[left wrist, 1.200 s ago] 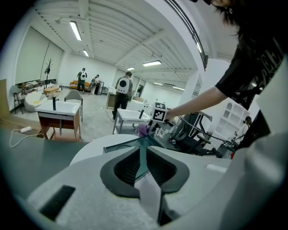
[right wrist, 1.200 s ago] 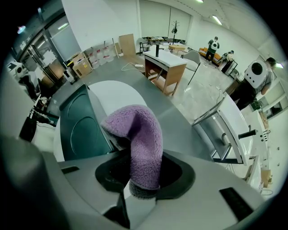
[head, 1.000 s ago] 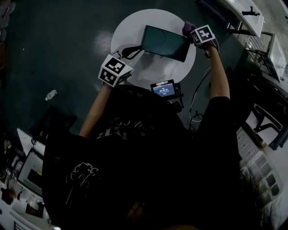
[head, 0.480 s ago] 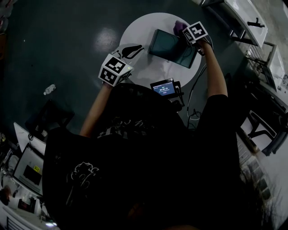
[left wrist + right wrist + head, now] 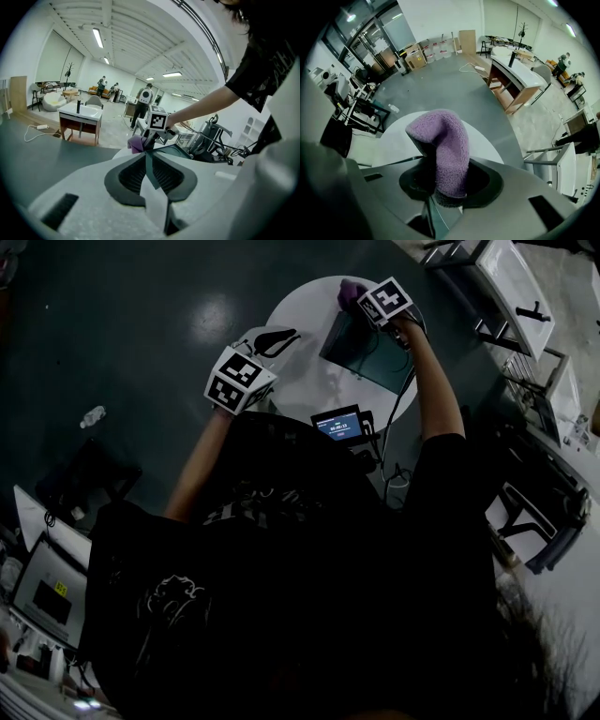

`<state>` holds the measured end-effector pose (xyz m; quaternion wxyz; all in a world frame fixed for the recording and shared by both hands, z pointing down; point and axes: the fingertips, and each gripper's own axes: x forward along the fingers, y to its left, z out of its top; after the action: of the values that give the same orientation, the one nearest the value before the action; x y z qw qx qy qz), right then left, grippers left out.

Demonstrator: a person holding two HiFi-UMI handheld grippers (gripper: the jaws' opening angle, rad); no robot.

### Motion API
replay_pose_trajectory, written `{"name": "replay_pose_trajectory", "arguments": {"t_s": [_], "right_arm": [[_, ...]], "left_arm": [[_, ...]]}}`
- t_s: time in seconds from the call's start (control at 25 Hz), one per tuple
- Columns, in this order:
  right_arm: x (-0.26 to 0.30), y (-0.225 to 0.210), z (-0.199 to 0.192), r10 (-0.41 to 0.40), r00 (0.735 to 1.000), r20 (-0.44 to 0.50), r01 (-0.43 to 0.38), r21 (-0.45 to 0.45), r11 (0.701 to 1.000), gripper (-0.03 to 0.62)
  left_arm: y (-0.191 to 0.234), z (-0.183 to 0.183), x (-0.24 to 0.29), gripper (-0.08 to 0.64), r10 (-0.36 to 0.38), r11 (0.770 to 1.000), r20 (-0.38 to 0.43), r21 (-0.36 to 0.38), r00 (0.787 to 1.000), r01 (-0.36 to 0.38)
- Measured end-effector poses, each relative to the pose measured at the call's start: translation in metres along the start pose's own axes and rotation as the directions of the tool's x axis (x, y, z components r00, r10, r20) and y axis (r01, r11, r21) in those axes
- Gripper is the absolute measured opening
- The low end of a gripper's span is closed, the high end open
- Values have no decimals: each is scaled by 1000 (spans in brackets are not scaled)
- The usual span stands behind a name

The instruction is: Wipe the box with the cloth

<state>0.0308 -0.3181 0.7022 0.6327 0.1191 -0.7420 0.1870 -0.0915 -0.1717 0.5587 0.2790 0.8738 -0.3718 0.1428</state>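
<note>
A dark teal box (image 5: 367,354) lies on the round white table (image 5: 300,315). My right gripper (image 5: 364,298) is shut on a purple fleece cloth (image 5: 351,291) and holds it at the box's far left corner. In the right gripper view the cloth (image 5: 445,140) bulges up from between the jaws. My left gripper (image 5: 291,335) rests over the table left of the box, apart from it, jaws shut with nothing held. The left gripper view shows its own jaws (image 5: 146,153) closed, with the cloth (image 5: 136,143) and the box (image 5: 176,151) beyond.
A small device with a lit screen (image 5: 339,425) stands at the table's near edge, with cables (image 5: 398,442) hanging beside it. A white desk (image 5: 511,277) stands at the far right. A laptop (image 5: 47,587) and a bottle (image 5: 92,416) are on the left.
The right gripper has slid the cloth leftward along the box's far edge, from the right corner to the left one. The left gripper's jaws, earlier at the box's left edge, now stand apart from it.
</note>
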Motion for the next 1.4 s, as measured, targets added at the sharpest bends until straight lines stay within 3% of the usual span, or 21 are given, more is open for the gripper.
{"name": "replay_pose_trajectory", "arguments": {"t_s": [0.28, 0.68, 1.04, 1.4], "right_arm": [[7, 25, 41, 3, 1000, -7, -3, -57, 998, 115], [4, 36, 61, -3, 1000, 0, 3, -85, 996, 115], [1, 43, 43, -26, 999, -21, 24, -67, 997, 115], [2, 88, 21, -3, 1000, 2, 3, -75, 997, 115]], "left_arm": [[26, -12, -32, 38, 54, 998, 17, -27, 998, -53], [40, -8, -53, 38, 113, 992, 54, -62, 992, -110], [38, -1, -57, 38, 107, 992, 79, -70, 991, -102], [29, -5, -59, 38, 61, 998, 67, -23, 996, -59]]}}
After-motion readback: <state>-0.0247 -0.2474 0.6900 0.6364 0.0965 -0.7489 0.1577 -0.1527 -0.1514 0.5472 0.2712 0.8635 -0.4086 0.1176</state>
